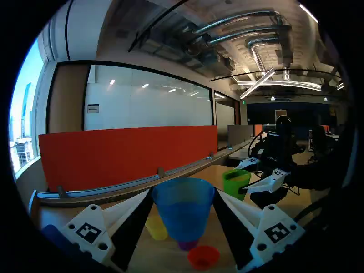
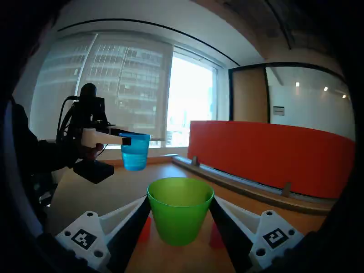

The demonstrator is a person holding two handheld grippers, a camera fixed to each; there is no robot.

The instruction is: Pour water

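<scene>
On my left gripper [image 1: 183, 199] the jaws clench the water-filled blue cup [image 1: 183, 216] at six o'clock, upright, mouth up. My right gripper [image 2: 180, 205] grasps the green cup [image 2: 180, 218], axis vertical.

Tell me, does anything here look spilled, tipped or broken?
Nothing stands out. The blue cup sits upright in the left gripper, its water inside. The green cup is upright in the right gripper. No spill shows on the table.

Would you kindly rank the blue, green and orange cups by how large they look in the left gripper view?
Largest: blue cup, held nearest the camera.
Then green cup and orange cup, which look about alike.
</scene>
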